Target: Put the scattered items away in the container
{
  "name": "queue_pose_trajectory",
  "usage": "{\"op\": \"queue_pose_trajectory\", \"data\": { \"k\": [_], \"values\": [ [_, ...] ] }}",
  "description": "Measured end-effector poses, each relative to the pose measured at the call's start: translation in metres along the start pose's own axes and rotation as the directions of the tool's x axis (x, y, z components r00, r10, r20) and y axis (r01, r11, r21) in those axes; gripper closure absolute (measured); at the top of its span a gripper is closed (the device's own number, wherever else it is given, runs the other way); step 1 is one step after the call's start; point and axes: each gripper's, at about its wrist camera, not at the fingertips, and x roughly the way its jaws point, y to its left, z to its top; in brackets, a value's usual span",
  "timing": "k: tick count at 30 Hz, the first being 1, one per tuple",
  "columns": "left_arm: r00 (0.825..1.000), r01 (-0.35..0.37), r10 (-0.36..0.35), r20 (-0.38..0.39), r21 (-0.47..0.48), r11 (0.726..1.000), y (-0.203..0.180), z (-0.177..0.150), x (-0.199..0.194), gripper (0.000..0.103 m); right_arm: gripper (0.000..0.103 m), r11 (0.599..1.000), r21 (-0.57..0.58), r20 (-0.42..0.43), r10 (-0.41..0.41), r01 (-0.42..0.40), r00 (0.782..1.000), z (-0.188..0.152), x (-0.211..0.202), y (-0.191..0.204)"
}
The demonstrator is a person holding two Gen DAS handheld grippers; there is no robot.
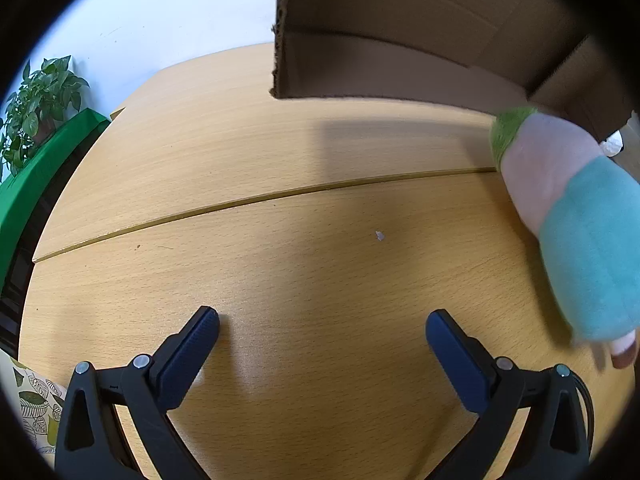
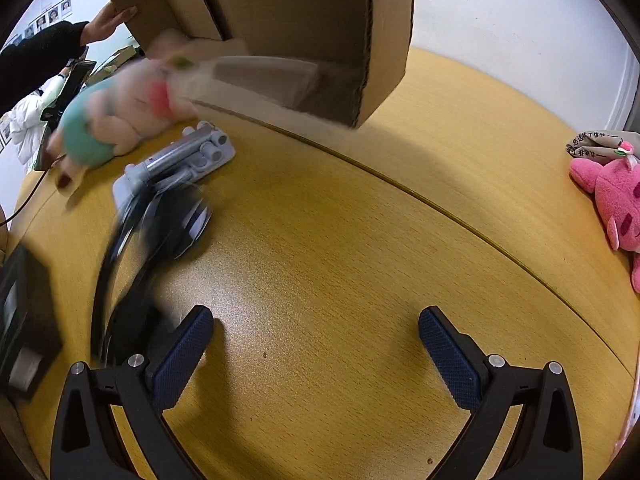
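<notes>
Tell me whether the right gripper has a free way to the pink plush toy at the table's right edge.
Probably yes. The right gripper is open and empty, and only bare table lies between it and the pink plush toy. The cardboard box sits off that path.

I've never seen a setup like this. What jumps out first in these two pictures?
The big cardboard box tipped up above the wooden table, a person's hand on its far side. Just below its mouth lies a blurred plush toy in pink and turquoise, beside a grey gadget. A bright pink plush sits alone at the table's right edge.
</notes>
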Motion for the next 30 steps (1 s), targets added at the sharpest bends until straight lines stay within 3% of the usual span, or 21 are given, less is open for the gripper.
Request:
{"op": "queue_pose_trajectory", "data": {
  "k": [30],
  "values": [
    [1.000,-0.002,0.002,0.000,-0.004,1.000,0.000,0.006,0.009,0.000,0.000,1.000,-0.001,0.001,0.001,-0.001,1.000,0.000,-0.010,0.007]
  ]
}}
